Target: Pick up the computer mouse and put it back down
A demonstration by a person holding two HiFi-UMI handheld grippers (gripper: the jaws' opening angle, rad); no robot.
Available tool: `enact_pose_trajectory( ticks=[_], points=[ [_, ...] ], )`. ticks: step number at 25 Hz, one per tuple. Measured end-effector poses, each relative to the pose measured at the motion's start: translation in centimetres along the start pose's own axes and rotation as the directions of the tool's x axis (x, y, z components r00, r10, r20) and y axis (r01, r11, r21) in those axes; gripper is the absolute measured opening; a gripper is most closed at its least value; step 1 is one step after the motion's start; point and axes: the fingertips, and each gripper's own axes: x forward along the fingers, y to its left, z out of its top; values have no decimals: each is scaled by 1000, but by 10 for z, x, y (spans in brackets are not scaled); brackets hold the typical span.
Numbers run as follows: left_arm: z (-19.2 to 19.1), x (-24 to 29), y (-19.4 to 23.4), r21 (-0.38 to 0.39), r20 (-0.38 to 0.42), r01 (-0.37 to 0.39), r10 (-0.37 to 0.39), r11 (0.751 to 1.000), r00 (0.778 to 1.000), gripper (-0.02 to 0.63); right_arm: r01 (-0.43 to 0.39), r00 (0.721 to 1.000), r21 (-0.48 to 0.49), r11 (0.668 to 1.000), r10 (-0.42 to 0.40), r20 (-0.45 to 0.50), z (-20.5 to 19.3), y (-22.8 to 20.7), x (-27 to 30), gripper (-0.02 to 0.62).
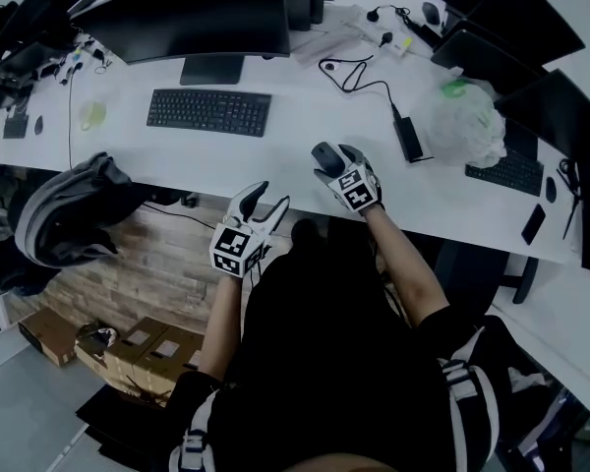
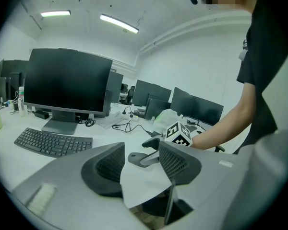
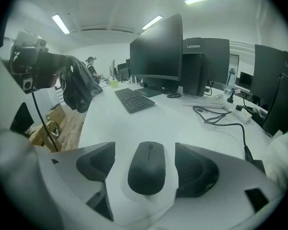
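Right gripper view shows the right gripper [image 3: 145, 161] with jaws wide apart flanking the mouse [image 3: 147, 174], not pressing it, while left of the mouse the left gripper [image 2: 141, 163] gapes empty.

One person works with two handheld grippers, the left gripper [image 1: 273, 196] and the right gripper [image 1: 336, 157], and one black computer mouse [image 3: 147, 169] is in view. The white desk [image 1: 275, 155] carries two black keyboards, the centre keyboard [image 1: 208, 112] and the right keyboard [image 1: 507, 173], one white plastic bag [image 1: 464, 124], one black power brick [image 1: 408, 138] and at least four dark monitors [image 1: 192, 13], though the exact number is hard to tell at the edges. Off the desk are one grey backpack [image 1: 74, 209] and at least three cardboard boxes [image 1: 143, 347] on the floor.
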Motion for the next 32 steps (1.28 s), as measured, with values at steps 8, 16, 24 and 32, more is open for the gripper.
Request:
enact_pose_trajectory(
  ticks=[8, 16, 24, 32],
  points=[
    [3, -4, 1, 8, 30, 10, -10, 1000, 1000, 212, 29, 999, -3, 1000, -29, 42, 9, 8, -39, 376],
    [7, -8, -2, 43, 45, 40, -42, 998, 998, 212, 109, 985, -29, 994, -104, 135, 20, 17, -92, 321],
    [4, -22, -9, 88, 46, 78, -82, 993, 996, 164, 178, 954, 52, 983, -186, 234, 22, 24, -146, 152],
    [-3, -34, -17, 101, 57, 100, -106, 990, 993, 51, 208, 949, 92, 974, -223, 223, 5, 33, -162, 3]
  ],
)
